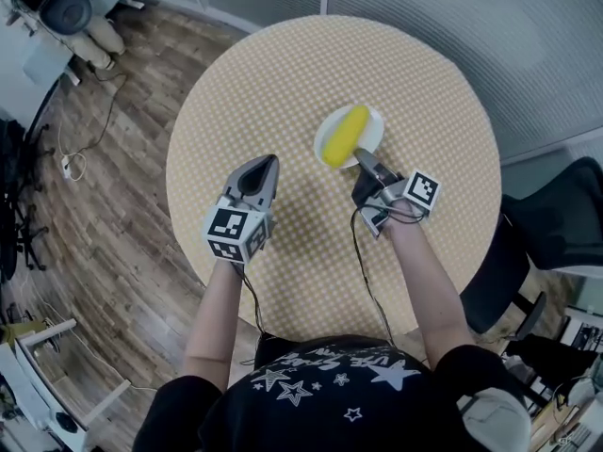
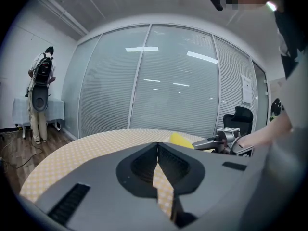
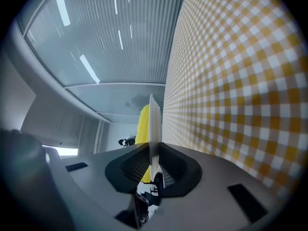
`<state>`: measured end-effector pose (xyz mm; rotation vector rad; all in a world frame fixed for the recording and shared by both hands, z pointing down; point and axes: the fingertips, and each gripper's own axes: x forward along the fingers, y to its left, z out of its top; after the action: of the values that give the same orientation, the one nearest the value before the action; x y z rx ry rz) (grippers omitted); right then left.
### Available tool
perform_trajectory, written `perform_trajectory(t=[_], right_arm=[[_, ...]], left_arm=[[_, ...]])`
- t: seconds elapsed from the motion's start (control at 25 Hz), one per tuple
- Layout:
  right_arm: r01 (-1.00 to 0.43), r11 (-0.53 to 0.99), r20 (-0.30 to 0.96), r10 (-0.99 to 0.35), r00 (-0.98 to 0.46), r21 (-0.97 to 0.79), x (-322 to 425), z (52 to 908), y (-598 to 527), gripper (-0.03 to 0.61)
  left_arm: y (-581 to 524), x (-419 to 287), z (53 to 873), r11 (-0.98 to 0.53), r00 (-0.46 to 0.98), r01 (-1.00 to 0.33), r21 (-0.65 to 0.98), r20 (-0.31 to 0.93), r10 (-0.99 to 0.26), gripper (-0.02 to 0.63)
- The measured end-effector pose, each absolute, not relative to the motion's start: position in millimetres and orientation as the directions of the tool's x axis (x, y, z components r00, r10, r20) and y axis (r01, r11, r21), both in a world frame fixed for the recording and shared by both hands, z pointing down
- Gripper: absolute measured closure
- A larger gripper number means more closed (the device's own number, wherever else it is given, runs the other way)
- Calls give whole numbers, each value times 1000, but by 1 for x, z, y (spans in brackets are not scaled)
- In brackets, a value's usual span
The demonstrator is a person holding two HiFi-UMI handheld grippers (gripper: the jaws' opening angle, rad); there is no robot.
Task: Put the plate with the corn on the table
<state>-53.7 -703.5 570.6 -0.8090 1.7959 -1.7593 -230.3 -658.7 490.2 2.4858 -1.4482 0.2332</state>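
Held one grey two-jaw tool in each hand over a round tabletop (image 1: pixel 283 83) covered in yellow-and-white checked cloth. Clamped the right tool (image 1: pixel 365 162) on the near rim of a small white round plate (image 1: pixel 372 121), jaws drawn almost together with only the thin rim between them. Appeared edge-on in the right gripper view, that plate (image 3: pixel 154 114), rising from the closed right tool (image 3: pixel 154 147) beside the checked tabletop (image 3: pixel 231 81). Carried a yellow cob of corn (image 1: pixel 344 137) lying diagonally across the plate, also visible behind the rim (image 3: pixel 144 121). Lay right of the tabletop's centre, toward the far side; could not tell whether resting on the cloth or hanging just above it. Held the left tool (image 1: pixel 267 165) closed and empty, jaw tips touching (image 2: pixel 157 150), near the tabletop's middle, apart from the plate on its left. Showed the corn (image 2: pixel 180 139) and the right tool (image 2: pixel 214 141) beyond those jaws. Bordered by wood-plank floor (image 1: pixel 104 205) and a black office chair (image 1: pixel 565 215).
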Motion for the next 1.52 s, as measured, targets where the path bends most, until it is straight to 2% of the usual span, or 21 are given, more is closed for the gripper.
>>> perform_trajectory(t=[0.28, 0.72, 1.2, 1.52], right_arm=[[-116, -6, 86, -707, -702, -993, -61, 599, -731, 520], [-83, -90, 122, -721, -683, -993, -79, 624, -766, 520], [-178, -228, 289, -723, -628, -957, -95, 640, -794, 520], [-317, -184, 354, -679, -643, -930, -100, 642, -798, 518]], left_arm=[[-675, -230, 512, -486, 513, -859, 164, 269, -815, 606], [-693, -231, 532, -485, 525, -851, 203, 286, -802, 606], [-710, -247, 537, -464, 512, -858, 221, 284, -811, 606], [-703, -242, 535, -470, 513, -858, 208, 300, -804, 606]])
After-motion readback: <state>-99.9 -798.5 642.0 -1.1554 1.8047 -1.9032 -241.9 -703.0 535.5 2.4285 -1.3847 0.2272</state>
